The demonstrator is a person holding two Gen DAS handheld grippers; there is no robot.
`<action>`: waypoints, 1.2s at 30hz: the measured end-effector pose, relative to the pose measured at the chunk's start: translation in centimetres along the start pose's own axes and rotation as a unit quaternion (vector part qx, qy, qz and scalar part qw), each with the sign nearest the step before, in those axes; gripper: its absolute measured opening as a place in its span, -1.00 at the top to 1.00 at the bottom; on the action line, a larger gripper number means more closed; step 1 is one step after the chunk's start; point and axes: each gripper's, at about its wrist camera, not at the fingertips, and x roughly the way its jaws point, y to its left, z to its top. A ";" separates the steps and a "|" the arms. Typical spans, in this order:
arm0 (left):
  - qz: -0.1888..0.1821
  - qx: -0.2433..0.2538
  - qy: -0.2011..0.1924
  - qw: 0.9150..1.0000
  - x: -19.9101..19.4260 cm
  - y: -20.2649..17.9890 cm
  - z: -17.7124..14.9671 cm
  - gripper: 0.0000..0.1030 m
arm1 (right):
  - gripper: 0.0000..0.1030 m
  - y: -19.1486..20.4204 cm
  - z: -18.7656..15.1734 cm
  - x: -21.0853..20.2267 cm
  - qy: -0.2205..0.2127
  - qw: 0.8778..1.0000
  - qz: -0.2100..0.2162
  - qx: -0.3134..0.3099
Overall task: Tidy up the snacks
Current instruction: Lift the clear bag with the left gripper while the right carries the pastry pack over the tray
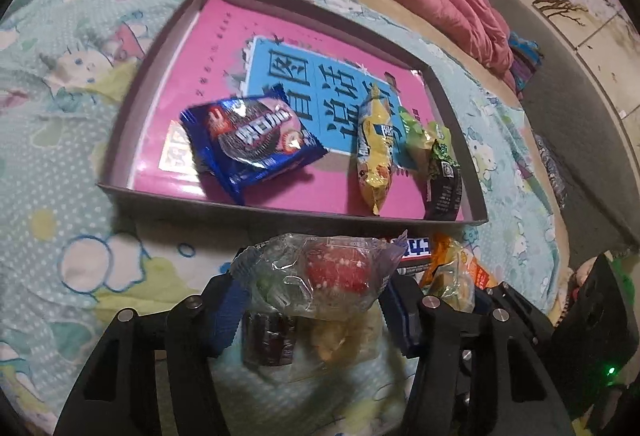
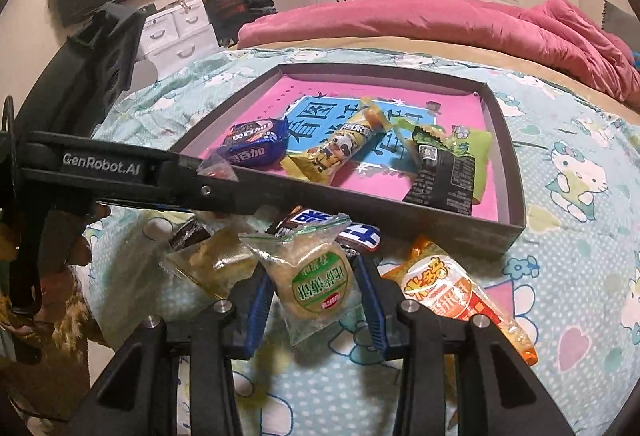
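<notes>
Left tongs (image 1: 316, 300) grasp red-sweet packet (image 1: 332, 272); right tongs (image 2: 316, 296) clench green-label cake (image 2: 316, 282).

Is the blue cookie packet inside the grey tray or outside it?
Inside: the blue cookie packet lies on the grey tray's pink floor.

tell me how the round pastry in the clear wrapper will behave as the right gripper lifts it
The round pastry sits between the right gripper fingers, gripped at its middle. Its clear film looks glossy, so it may slip. The loose crimped ends will probably flop. The cake looks crumbly, so a hard squeeze could crack it. It is likely light.
</notes>
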 end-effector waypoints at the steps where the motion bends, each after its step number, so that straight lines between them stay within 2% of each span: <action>1: 0.004 0.007 -0.008 1.000 -0.4 0.0 0.0 -0.19 | 0.19 0.1 0.0 -0.1 -0.001 1.000 0.000 0.000; 18: 0.004 0.019 -0.036 0.999 -3.6 -0.4 0.5 -0.19 | 0.19 0.5 -0.3 -1.4 -0.019 1.000 0.017 -0.003; 36: 0.002 0.020 -0.054 0.998 -5.2 -1.4 0.9 -0.19 | 0.19 -0.4 0.5 -2.9 -0.051 0.999 0.000 0.012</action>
